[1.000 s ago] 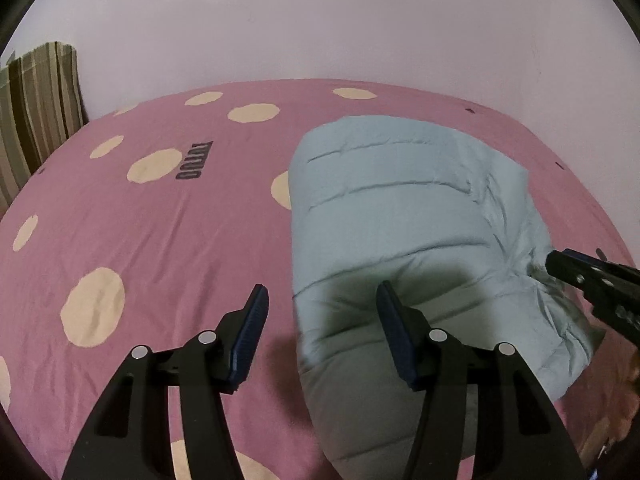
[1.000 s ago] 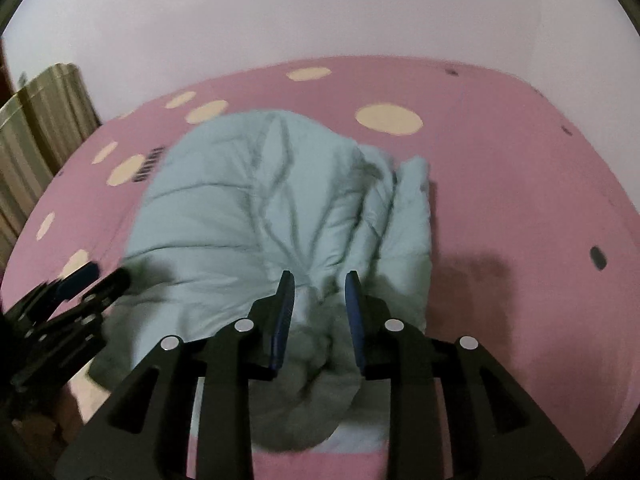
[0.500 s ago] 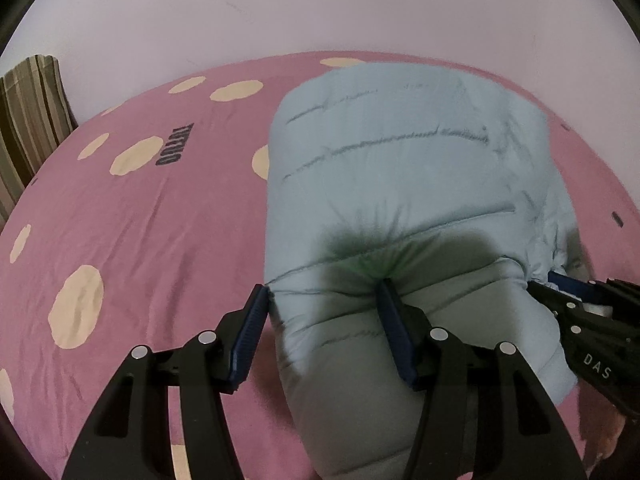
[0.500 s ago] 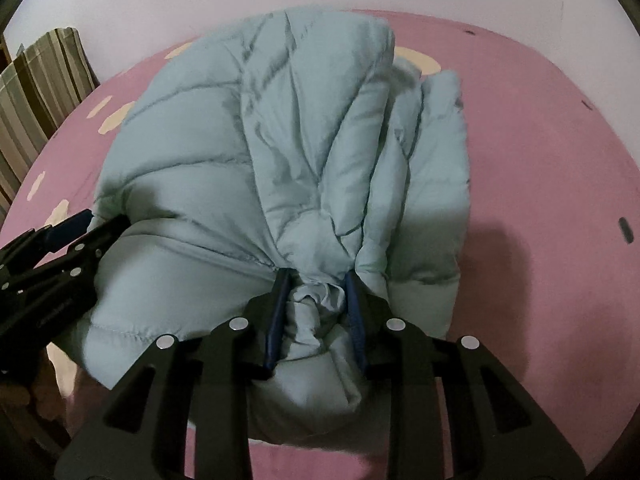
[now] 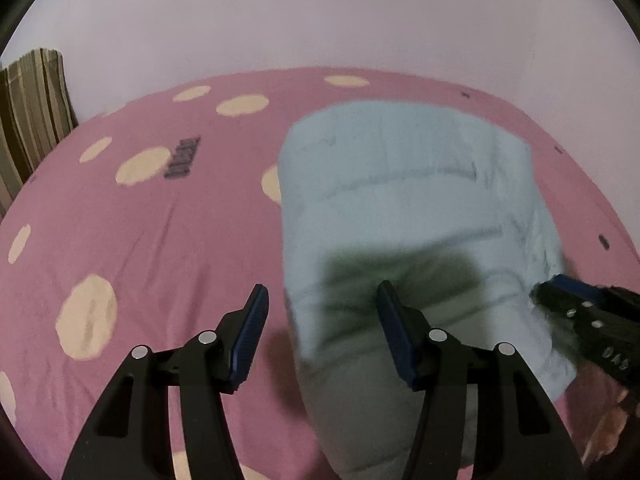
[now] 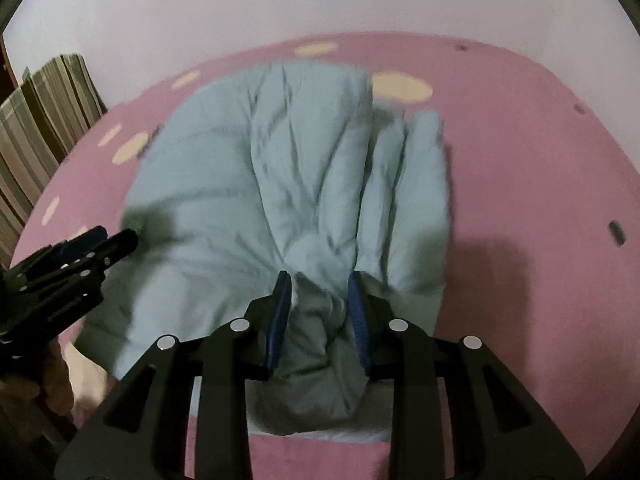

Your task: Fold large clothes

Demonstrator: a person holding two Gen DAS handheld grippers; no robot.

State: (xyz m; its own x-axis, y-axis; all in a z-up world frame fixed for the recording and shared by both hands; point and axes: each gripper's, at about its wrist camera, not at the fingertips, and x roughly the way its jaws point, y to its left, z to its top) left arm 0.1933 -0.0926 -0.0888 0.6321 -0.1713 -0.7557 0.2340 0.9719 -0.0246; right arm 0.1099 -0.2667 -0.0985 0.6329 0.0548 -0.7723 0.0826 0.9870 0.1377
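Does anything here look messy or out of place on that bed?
Only the pale blue puffer jacket: its near end is bunched into a wad between the right tool's pads, and the sleeve side lies in uneven ridges. Nothing torn or spilled on the pink spotted sheet.

Right tongs [image 6: 318, 312] clamping bunched pale-blue puffer jacket [image 6: 288, 184] (jaws just easing wider), pink spotted bedsheet [image 6: 520, 152] beneath

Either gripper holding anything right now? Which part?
Right gripper pinches a bunched near-edge fold of the pale blue quilted puffer jacket; its jaws have just been opening slightly. Left gripper straddles the jacket's side edge, apparently not clamping.
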